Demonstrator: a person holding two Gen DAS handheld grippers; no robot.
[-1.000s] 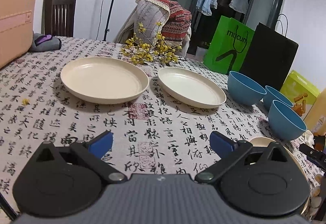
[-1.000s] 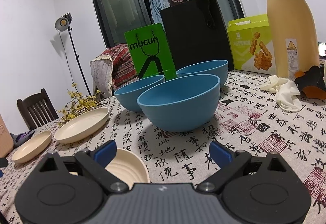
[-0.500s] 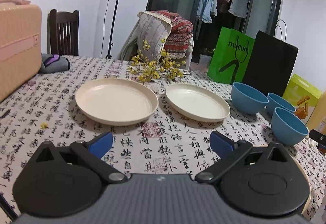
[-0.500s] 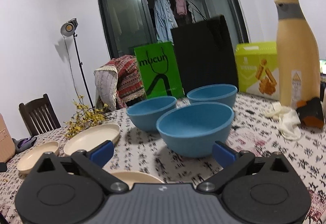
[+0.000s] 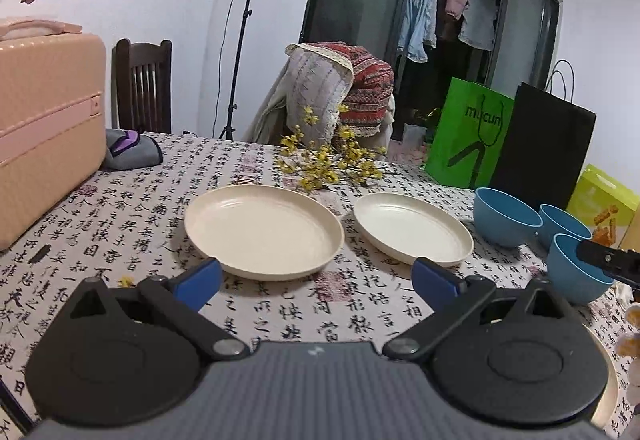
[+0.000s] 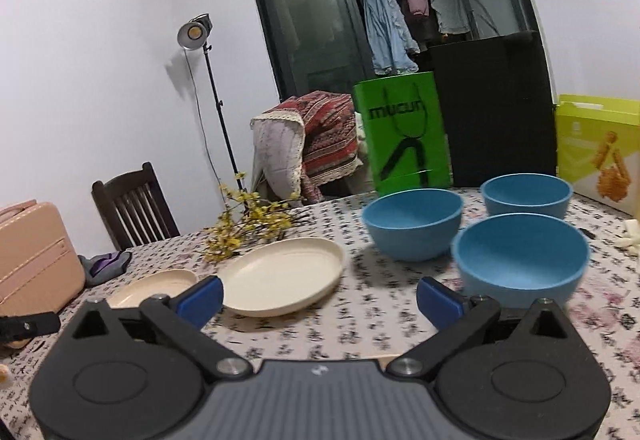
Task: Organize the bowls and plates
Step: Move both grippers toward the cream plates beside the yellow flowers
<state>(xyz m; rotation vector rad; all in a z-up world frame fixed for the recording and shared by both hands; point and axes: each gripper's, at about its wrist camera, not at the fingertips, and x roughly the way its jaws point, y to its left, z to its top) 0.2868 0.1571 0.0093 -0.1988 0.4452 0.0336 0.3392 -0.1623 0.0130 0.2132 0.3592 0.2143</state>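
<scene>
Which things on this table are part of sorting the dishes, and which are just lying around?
For the job: two cream plates, three blue bowls.

Lying about: yellow flower sprig, green bag, black bag, pink case.

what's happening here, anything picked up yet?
Nothing yet. A person holds a gripper in each hand above the table, and both the left gripper and the right gripper are open and empty. Two cream plates, a near one and a far one, lie side by side and unstacked on the patterned tablecloth. Three blue bowls sit apart to their right. Sorting has not visibly started.
</scene>
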